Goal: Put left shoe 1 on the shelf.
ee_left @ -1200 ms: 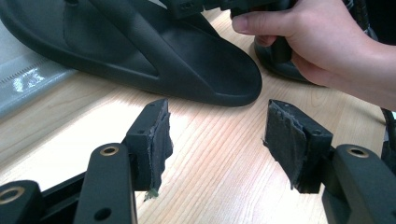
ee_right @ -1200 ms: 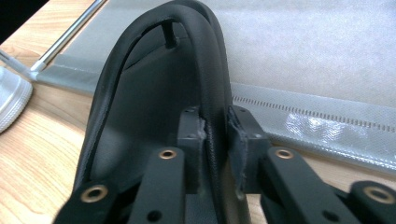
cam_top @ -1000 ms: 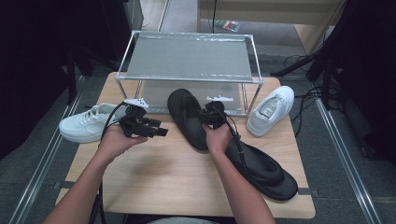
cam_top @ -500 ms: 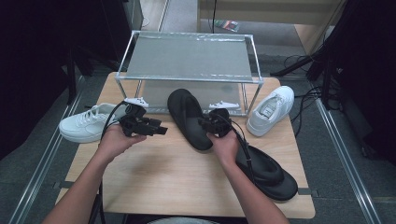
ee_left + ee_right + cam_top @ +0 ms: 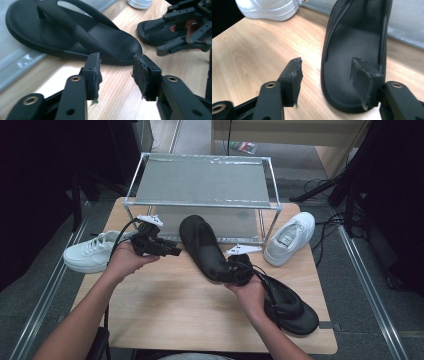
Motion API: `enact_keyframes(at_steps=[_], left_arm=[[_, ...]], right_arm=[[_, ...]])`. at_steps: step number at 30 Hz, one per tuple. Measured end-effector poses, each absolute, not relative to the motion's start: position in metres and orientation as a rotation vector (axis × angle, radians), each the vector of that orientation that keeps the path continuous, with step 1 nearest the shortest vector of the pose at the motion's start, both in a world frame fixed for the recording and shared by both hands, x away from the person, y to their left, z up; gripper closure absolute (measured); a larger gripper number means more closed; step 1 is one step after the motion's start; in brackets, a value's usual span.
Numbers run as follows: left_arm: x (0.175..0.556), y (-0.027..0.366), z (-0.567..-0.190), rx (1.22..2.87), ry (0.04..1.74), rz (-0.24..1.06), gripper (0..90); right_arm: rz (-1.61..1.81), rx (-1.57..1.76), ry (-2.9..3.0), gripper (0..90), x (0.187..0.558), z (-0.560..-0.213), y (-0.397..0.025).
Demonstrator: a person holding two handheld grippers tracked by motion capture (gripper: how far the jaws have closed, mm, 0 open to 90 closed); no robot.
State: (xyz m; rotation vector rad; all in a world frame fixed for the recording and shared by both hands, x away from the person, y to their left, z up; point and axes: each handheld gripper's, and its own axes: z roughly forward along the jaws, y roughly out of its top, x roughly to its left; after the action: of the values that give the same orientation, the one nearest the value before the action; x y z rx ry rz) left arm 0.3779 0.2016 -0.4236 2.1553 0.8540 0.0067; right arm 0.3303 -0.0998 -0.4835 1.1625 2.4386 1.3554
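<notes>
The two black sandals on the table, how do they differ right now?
The far sandal lies with its toe at the shelf rack, its heel edge between the open jaws of the right hand-held gripper. The near sandal lies by the table's near right corner, partly hidden behind the person's right hand, with no jaws around it. Both are black thong sandals, sole down.

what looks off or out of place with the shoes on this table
The pairs are split up. One black sandal lies toe-first against the rack, the other black sandal sits at the near right corner. The white sneakers sit at opposite ends. The right tool is open astride the first sandal's heel edge.
</notes>
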Motion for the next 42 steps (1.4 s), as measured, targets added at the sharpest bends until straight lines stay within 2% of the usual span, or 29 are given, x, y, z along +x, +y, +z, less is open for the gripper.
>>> enact_keyframes(at_steps=[7, 14, 15, 17, 21, 25, 27, 29, 32, 33, 34, 42], left_arm=[[0.390, 0.200, -0.412, 2.138, 0.858, 0.012, 66.4], [0.404, 0.193, -0.390, 2.153, 0.799, 0.039, 82.8], [0.407, 0.192, -0.387, 2.151, 0.793, 0.053, 82.8], [0.412, 0.190, -0.379, 2.153, 0.781, 0.083, 89.8], [0.425, 0.185, -0.365, 2.160, 0.763, 0.093, 90.0], [0.441, 0.179, -0.350, 2.182, 0.763, 0.138, 90.0], [0.445, 0.179, -0.347, 2.180, 0.766, 0.145, 90.0], [0.451, 0.178, -0.342, 2.180, 0.777, 0.161, 90.0], [0.462, 0.177, -0.336, 2.155, 0.788, 0.168, 90.0], [0.462, 0.177, -0.336, 2.155, 0.788, 0.168, 90.0], [0.467, 0.177, -0.333, 2.151, 0.788, 0.181, 90.0], [0.487, 0.179, -0.333, 2.193, 0.809, 0.215, 90.0]], right_arm=[[1.365, 1.173, 2.465, 41.1, 0.319, -0.489, -0.108], [1.370, 1.178, 2.480, 43.7, 0.308, -0.500, -0.113], [1.370, 1.178, 2.480, 43.7, 0.308, -0.500, -0.113], [1.359, 1.175, 2.480, 45.0, 0.307, -0.504, -0.113], [1.347, 1.189, 2.483, 48.9, 0.308, -0.510, -0.114], [1.325, 1.172, 2.447, 59.4, 0.310, -0.510, -0.119], [1.320, 1.180, 2.438, 60.9, 0.310, -0.511, -0.120], [1.331, 1.200, 2.435, 67.2, 0.311, -0.513, -0.121], [1.319, 1.196, 2.439, 84.4, 0.311, -0.516, -0.123], [1.319, 1.196, 2.439, 84.4, 0.311, -0.516, -0.123], [1.292, 1.189, 2.445, 88.7, 0.311, -0.518, -0.123], [1.179, 1.209, 2.478, 90.0, 0.313, -0.528, -0.117]])
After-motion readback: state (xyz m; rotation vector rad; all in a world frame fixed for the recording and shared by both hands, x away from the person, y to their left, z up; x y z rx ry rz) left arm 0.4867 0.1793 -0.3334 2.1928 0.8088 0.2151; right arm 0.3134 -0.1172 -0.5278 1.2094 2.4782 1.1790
